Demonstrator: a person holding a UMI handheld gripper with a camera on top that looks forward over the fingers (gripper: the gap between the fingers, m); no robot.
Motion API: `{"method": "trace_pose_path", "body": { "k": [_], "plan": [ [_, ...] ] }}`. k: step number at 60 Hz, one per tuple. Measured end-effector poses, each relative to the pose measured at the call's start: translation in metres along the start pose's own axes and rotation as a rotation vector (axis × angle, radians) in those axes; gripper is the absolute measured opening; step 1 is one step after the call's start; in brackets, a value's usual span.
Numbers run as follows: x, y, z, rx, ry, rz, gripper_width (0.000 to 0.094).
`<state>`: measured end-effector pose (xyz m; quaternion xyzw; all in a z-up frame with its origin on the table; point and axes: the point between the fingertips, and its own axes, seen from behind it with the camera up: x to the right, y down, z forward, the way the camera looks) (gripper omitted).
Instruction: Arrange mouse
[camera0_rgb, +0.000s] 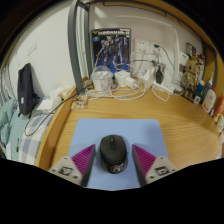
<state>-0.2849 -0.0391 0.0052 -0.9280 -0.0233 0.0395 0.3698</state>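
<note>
A black computer mouse (111, 153) lies on a light blue mouse mat (100, 133) on the wooden desk. My gripper (112, 159) is open. Its two fingers with magenta pads (82, 161) stand at either side of the mouse. The mouse rests on the mat between them, with a small gap at each side. The mouse's rear end points back between the fingers.
Beyond the mat the wooden desk (170, 118) holds white boxes and cables (120, 82), a poster box (112, 48) at the back wall, a black phone (27, 88) at the left and several bottles and figures (200, 90) at the right.
</note>
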Motion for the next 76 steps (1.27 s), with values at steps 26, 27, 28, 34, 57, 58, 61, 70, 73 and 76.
{"method": "trace_pose_path", "body": {
  "k": [26, 27, 28, 34, 57, 58, 61, 70, 73, 76],
  "plan": [
    [0.039, -0.107, -0.181, 0.144, -0.023, 0.039, 0.0862],
    [0.044, -0.110, -0.190, 0.148, -0.022, 0.041, 0.0863],
    [0.049, -0.112, -0.198, 0.151, -0.019, 0.043, 0.0865],
    [0.077, -0.120, -0.238, 0.167, -0.024, 0.043, 0.0849],
    [0.210, -0.115, -0.308, 0.221, 0.021, 0.010, 0.0848],
    [0.216, -0.114, -0.309, 0.221, 0.021, 0.008, 0.0845],
    [0.229, -0.110, -0.313, 0.220, 0.022, 0.008, 0.0845],
    [0.259, -0.104, -0.324, 0.228, 0.017, 0.018, 0.0849],
    [0.267, -0.104, -0.327, 0.238, 0.020, 0.011, 0.0849],
    [0.275, -0.105, -0.329, 0.244, 0.022, 0.008, 0.0849]
  ]
}}
